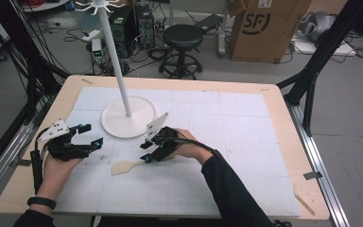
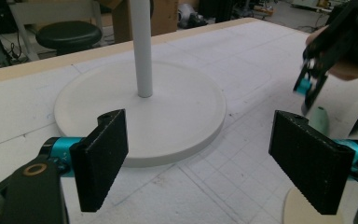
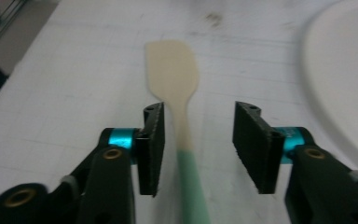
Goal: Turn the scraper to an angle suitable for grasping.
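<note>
A pale spatula [image 1: 128,165] lies flat on the white mat [image 1: 246,123] near the front middle of the table [image 1: 283,118]. Its broad blade points left and its green handle runs right, under the right gripper [image 1: 147,151]. In the right gripper view the jaws stand fairly wide on either side of the thin neck, just where the cream part turns green, and neither pad [image 3: 151,149] is pressing on it. It looks like the reach for a pick-up, with the grasp itself not yet made.

The left gripper [image 1: 90,135] hovers over the mat at the near left with its jaws spread wide and nothing between them. It faces the round base of the white stand [image 1: 127,122], whose pole rises to a ring of hooks at the top.

The next move seems to call for sinking a little lower and closing squarely on the neck, so the flat spatula does not skid or twist away. Hanging it on the stand is only my guess.
</note>
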`<move>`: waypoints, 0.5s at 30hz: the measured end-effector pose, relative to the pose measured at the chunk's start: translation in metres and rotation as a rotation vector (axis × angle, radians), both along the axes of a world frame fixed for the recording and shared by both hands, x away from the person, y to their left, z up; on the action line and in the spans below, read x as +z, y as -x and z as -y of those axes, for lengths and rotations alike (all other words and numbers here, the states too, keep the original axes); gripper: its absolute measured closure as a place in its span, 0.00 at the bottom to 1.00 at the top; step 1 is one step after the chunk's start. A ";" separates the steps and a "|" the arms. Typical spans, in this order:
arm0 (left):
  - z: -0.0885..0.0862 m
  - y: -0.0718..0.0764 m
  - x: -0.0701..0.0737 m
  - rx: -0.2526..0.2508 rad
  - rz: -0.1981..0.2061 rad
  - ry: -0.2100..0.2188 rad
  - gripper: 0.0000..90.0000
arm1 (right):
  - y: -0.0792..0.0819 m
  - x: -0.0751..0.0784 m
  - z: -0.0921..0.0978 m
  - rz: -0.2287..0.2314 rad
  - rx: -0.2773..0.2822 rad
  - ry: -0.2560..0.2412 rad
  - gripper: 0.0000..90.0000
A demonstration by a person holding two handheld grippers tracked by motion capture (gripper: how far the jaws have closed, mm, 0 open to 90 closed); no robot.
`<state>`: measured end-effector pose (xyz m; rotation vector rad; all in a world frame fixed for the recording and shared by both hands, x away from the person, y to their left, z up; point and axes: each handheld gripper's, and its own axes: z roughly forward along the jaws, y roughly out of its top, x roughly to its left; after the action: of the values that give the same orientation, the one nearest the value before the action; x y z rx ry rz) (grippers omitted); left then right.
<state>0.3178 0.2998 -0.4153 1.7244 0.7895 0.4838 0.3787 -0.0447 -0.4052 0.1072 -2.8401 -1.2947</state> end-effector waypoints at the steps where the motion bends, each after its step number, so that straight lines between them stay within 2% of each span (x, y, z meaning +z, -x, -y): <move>1: 0.000 0.000 0.000 -0.002 0.002 0.001 0.23 | 0.000 0.005 0.011 0.008 -0.041 -0.025 0.49; 5: 0.000 0.000 0.000 -0.004 0.001 0.006 0.23 | 0.006 0.022 0.067 0.026 -0.197 -0.134 0.41; 8: 0.001 0.000 0.000 -0.005 0.003 0.009 0.23 | 0.015 0.029 0.111 0.041 -0.327 -0.217 0.36; 10: 0.002 -0.001 0.000 -0.007 0.005 0.008 0.23 | 0.023 0.030 0.140 0.063 -0.416 -0.259 0.35; 15: 0.004 -0.001 0.000 -0.007 0.019 -0.004 0.23 | 0.041 0.023 0.201 0.068 -0.623 -0.348 0.28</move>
<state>0.3187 0.2961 -0.4156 1.7234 0.7691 0.4974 0.3376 -0.2453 -0.3819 -0.8017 -2.7644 -1.9027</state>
